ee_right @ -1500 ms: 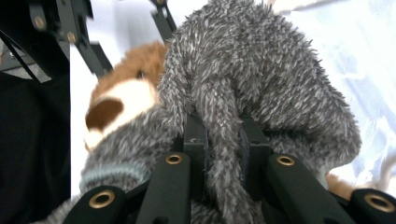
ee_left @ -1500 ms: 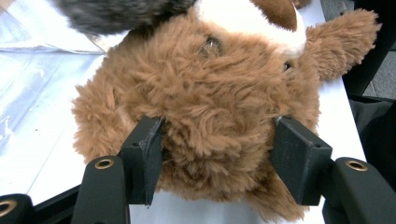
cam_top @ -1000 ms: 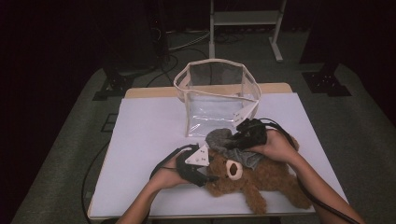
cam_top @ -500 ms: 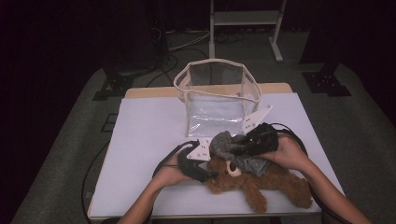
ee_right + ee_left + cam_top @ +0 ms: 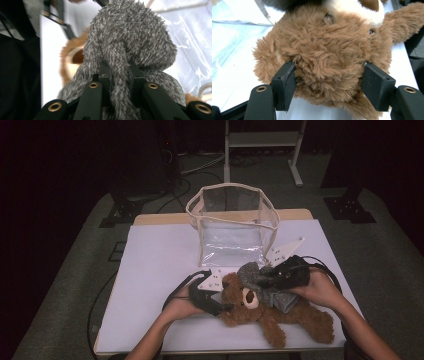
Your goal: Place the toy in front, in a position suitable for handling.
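- Teddy bear (image 5: 270, 312) flat on the table (image 5: 150, 270), head toward left gripper (image 5: 328, 92), jaws clamping it.
- Grey hoodie (image 5: 130, 45) bunched over its chest, pinched in right gripper (image 5: 119, 75).
- Clear bag (image 5: 232, 227) just behind.

In the high view we see a dim, grainy scene where light falls only on the white table (image 5: 150, 270), and everything around the table sinks into near-black. In the left gripper view we get bright, even light and crisp fur on the brown teddy bear (image 5: 329, 57), with the tabletop beside it almost washed out. In the right gripper view we find the grey fleece (image 5: 130, 47) soft and motion-blurred, with white glare on the clear plastic bag (image 5: 192, 42) next to it.
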`<state>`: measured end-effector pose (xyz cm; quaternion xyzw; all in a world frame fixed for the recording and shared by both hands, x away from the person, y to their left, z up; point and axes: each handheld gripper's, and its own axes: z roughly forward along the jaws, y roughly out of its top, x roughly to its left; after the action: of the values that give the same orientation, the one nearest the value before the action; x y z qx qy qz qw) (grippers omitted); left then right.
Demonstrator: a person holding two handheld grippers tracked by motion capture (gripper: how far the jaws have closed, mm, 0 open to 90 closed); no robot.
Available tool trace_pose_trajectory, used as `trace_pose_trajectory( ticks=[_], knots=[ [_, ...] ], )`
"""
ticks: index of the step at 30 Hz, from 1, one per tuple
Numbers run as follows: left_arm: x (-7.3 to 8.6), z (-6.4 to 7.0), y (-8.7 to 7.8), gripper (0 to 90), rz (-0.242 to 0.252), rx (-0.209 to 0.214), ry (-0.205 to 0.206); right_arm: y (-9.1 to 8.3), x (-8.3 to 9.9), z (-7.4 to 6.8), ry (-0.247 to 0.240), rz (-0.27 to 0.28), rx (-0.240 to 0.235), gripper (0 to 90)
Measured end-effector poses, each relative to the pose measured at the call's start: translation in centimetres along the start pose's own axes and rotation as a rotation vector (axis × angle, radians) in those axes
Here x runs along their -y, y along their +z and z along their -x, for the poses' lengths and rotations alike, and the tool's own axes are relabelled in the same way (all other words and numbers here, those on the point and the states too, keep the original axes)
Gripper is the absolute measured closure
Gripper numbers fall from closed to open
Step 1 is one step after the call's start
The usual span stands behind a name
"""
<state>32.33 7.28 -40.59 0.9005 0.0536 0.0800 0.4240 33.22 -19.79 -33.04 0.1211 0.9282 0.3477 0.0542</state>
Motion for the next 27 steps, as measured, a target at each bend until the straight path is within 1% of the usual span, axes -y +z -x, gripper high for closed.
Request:
trace_pose_trajectory(
  ticks=[2, 3, 5, 6, 7, 8, 9, 11, 12, 14, 16, 18, 20, 23, 24, 25, 27],
  knots=[
    [0.0, -0.4, 0.1, 33.6, 0.012, -0.012, -0.028, -0.8, -0.1, -0.6, -0.008, 0.028, -0.008, 76.4],
    [0.0, -0.6, 0.2, 33.9, 0.016, -0.017, -0.036, -1.0, -0.3, -1.1, -0.021, 0.039, -0.007, 76.4],
    [-0.2, -0.9, 0.3, 33.9, 0.025, -0.026, -0.054, -0.9, -0.7, -1.8, -0.039, 0.044, -0.012, 76.4],
    [-0.3, -0.9, 0.2, 33.8, 0.028, -0.029, -0.057, -0.6, -0.9, -2.1, -0.056, 0.034, -0.01, 76.4],
    [-0.3, -0.9, 0.1, 33.3, 0.027, -0.034, -0.052, 0.0, -1.1, -2.4, -0.075, 0.008, 0.001, 76.4],
    [-0.3, -0.9, -0.1, 32.6, 0.023, -0.041, -0.046, 0.4, -1.1, -2.4, -0.08, -0.009, 0.007, 76.4],
    [-0.3, -0.8, -0.3, 31.7, 0.03, -0.047, -0.051, 0.8, -0.9, -2.2, -0.086, -0.025, 0.017, 76.4],
    [-0.2, -0.7, -0.5, 30.4, 0.041, -0.038, -0.06, 0.9, -0.6, -1.3, -0.06, -0.017, 0.012, 76.5],
    [-0.2, -0.8, -0.4, 30.5, 0.031, -0.034, -0.055, 0.8, -0.7, -1.0, -0.047, -0.013, 0.016, 76.5],
    [0.0, -1.0, 0.1, 33.4, 0.031, -0.012, -0.068, 0.6, -1.4, -0.8, -0.05, -0.009, 0.02, 76.5],
    [0.0, -1.1, 0.5, 36.2, 0.035, 0.01, -0.068, 0.9, -2.7, -1.0, -0.079, -0.011, 0.019, 76.5],
    [-0.2, -1.1, 0.5, 36.3, 0.033, 0.008, -0.061, 1.6, -4.2, -1.2, -0.116, -0.031, 0.017, 76.5],
    [-0.1, -1.0, 0.4, 36.0, 0.034, 0.007, -0.061, 2.9, -5.4, -1.2, -0.139, -0.057, 0.01, 76.5],
    [0.2, -1.0, 0.4, 35.2, 0.033, 0.007, -0.071, 5.1, -5.9, -0.6, -0.133, -0.096, -0.023, 76.5],
    [0.3, -1.0, 0.4, 34.9, 0.042, 0.011, -0.084, 5.4, -5.9, -0.3, -0.135, -0.096, -0.032, 76.5],
    [0.4, -1.0, 0.4, 34.9, 0.047, 0.01, -0.086, 5.2, -5.7, -0.1, -0.12, -0.081, -0.042, 76.5],
    [0.4, -0.9, 0.4, 34.9, 0.049, 0.011, -0.081, 4.3, -5.2, 0.2, -0.089, -0.054, -0.042, 76.5]
  ],
)
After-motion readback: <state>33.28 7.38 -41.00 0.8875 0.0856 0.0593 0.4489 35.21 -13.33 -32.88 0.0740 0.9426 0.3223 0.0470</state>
